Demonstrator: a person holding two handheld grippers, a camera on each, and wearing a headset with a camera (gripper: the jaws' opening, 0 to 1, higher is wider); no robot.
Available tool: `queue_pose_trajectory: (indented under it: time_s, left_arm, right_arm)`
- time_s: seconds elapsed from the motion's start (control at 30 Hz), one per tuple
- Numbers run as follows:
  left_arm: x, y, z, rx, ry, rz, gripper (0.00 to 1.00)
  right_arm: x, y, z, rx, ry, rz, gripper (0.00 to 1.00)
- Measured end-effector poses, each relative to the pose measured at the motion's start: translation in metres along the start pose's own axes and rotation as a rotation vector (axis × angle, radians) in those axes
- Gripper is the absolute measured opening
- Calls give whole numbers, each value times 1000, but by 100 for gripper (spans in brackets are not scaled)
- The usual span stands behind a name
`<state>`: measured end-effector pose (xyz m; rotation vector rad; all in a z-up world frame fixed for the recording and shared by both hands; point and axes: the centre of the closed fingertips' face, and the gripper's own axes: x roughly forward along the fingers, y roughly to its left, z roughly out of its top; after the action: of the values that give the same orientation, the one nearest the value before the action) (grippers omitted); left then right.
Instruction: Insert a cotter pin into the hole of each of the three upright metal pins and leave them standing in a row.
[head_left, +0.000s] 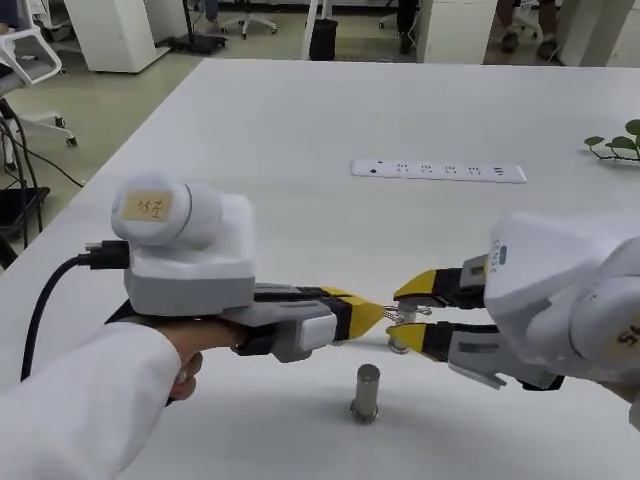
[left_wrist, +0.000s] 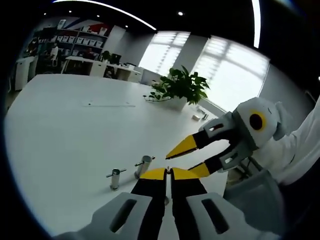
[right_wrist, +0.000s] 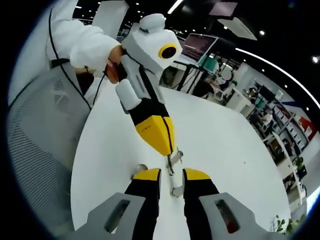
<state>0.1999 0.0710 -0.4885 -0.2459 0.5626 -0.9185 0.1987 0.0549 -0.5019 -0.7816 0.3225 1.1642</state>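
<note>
The cotter pin (right_wrist: 173, 161) hangs in the air above the table (head_left: 300, 140), nipped at its upper end by the tips of the left gripper (head_left: 372, 316), whose jaws are clenched on it. The right gripper (head_left: 405, 316) faces it from the right with its jaws parted, one on either side of the cotter pin and grasping nothing. I judge it is there to steady the pin or take it over, so that it can be lined up with a hole. Just below the meeting tips stands a half-hidden metal pin (head_left: 398, 346), partly behind the right gripper's lower jaw. It is probably the one to be fitted, which would explain why both grippers meet right over it. A second metal pin (head_left: 366, 392) stands upright nearer the person, apart from the first.

The left gripper view adds detail that the head view lacks: one upright pin (left_wrist: 115, 179) and its neighbour (left_wrist: 143, 166) each carry a thin bar across the top, which I read as cotter pins already in. I cannot match these two to the head view's pins. The right gripper view shows the open gap between its own jaws, with the cotter pin at its mouth
</note>
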Motion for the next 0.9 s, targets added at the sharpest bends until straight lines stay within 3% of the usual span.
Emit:
queue_pose_trajectory:
  time_s: [0.13, 0.3, 0.4, 0.43, 0.5, 0.57, 0.9]
  left_arm:
    - [-6, 0, 0, 74, 11, -11, 0]
    - [-12, -4, 1, 222, 7, -33, 0]
    - [-14, -7, -1, 219, 8, -52, 0]
    - [-15, -8, -1, 278, 9, -66, 0]
    - [-16, -11, -2, 332, 11, -79, 0]
    - [-17, -14, -2, 319, 10, -91, 0]
    - [-19, -23, -4, 405, 14, -141, 0]
  right_arm:
    - [-2, 1, 0, 97, -38, 46, 15]
    - [-4, 7, -3, 215, -67, 127, 16]
    - [-5, 9, -2, 244, -88, 157, 14]
    - [-6, 9, 0, 252, -102, 156, 14]
    - [-6, 10, 5, 284, -130, 173, 13]
    - [-7, 12, 4, 283, -140, 194, 13]
    - [-3, 28, 14, 258, -150, 261, 7]
